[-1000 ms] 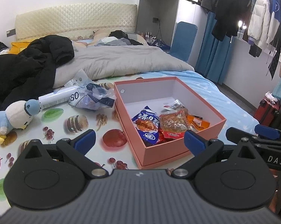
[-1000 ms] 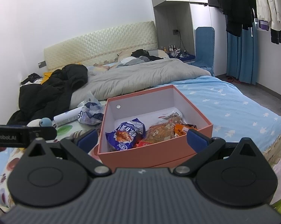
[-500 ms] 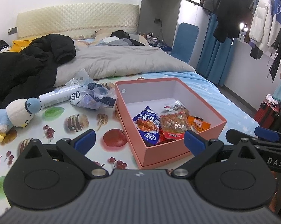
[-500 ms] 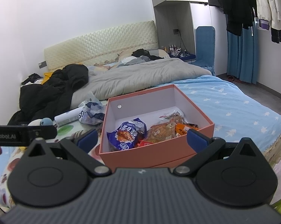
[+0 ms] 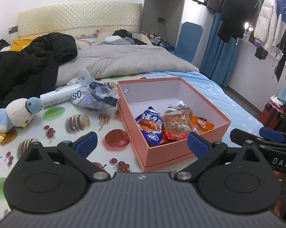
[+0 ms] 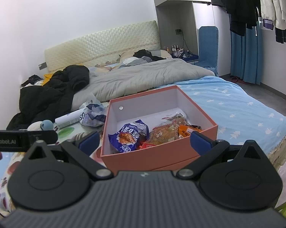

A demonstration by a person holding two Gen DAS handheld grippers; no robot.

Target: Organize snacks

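Note:
A pink open box (image 5: pixel 211 106) (image 6: pixel 161 157) sits on the bed on a fruit-print mat (image 5: pixel 67 133). Inside lie a blue snack bag (image 5: pixel 150 127) (image 6: pixel 129 136), a clear pack of reddish snacks (image 5: pixel 178 125) (image 6: pixel 165 133) and an orange packet (image 5: pixel 202 123) (image 6: pixel 186 131). My left gripper (image 5: pixel 142 142) is open and empty, held back in front of the box's near corner. My right gripper (image 6: pixel 144 142) is open and empty, just short of the box's front wall. It also shows at the right of the left wrist view (image 5: pixel 264 138).
Left of the box lie a crumpled blue-white plastic bag (image 5: pixel 95 96) (image 6: pixel 93 114), a white tube (image 5: pixel 57 96) and a plush penguin (image 5: pixel 13 114). A black coat (image 5: pixel 29 64) and grey duvet (image 5: pixel 124 60) cover the far bed. A red suitcase (image 5: pixel 272 114) stands on the floor.
Both views have shifted slightly; the box sits a little further right in the frames. Both grippers stay open and nothing was picked up.

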